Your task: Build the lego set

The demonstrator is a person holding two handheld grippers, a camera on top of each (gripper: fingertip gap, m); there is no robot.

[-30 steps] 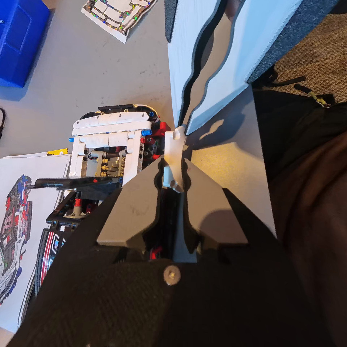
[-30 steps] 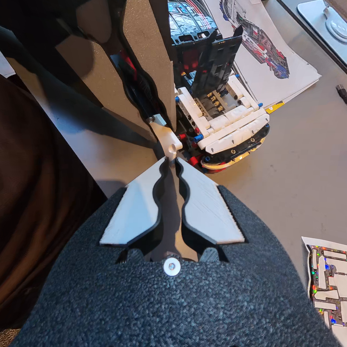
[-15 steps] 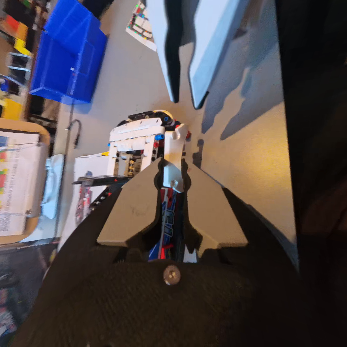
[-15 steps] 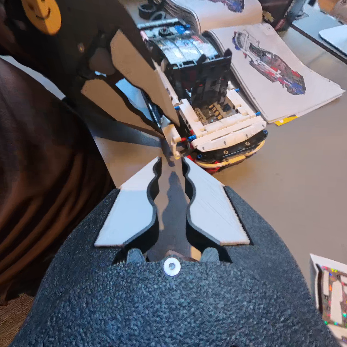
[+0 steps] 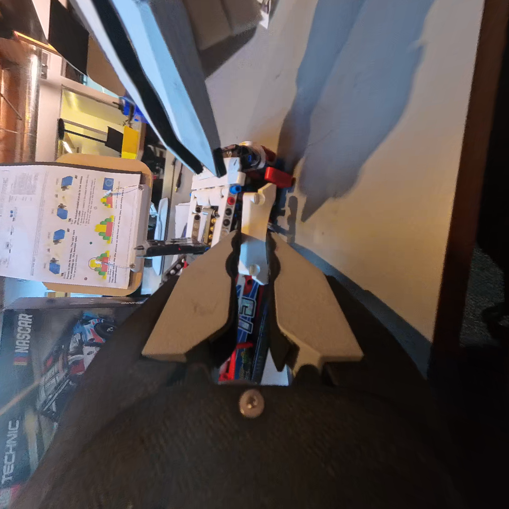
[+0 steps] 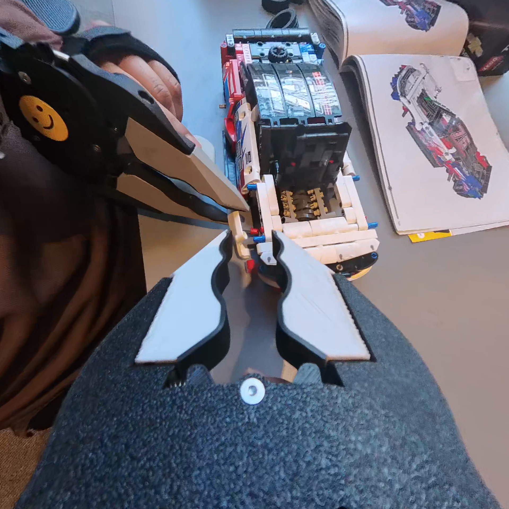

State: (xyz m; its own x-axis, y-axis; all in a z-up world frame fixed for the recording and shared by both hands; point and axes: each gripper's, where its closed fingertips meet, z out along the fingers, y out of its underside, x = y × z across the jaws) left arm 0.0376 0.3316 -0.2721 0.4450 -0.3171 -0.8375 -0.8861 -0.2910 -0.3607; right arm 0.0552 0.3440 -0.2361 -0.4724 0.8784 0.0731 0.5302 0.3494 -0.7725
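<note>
The lego car (image 6: 292, 154) lies on the grey table (image 6: 413, 316) with its long axis running from 12 o'clock to 6 o'clock in the right wrist view, its white end toward 6 and its dark end, with a small black gear on top, toward 12. It is part-built: a glossy black roof of three stickered panels sits over the middle, a black panel stands raised behind an exposed tan and grey engine block, white beams frame that bay, and blue and red pins stick out along the sides. The flank at 9 o'clock carries red, white and blue stickers.

The left gripper (image 5: 252, 234) comes in from 9 o'clock of the car, its tan fingers (image 5: 198, 297) clamped on a curved white panel piece (image 5: 254, 217), which it holds against the car's near corner, touching the pins there. A gloved hand (image 6: 154, 82) holds that gripper.

The right gripper (image 6: 250, 234) sits at 6 o'clock of the car, its white fingers (image 6: 190, 303) apart, with one tip beside the white panel and the other at the car's white front beams; they grip nothing.

At 3 o'clock of the car an open instruction booklet (image 6: 429, 137) lies flat. Two black tyres (image 6: 283, 16) rest at 12 o'clock. In the left wrist view a dark product box (image 5: 41, 371) stands at 8 o'clock, contents hidden.
</note>
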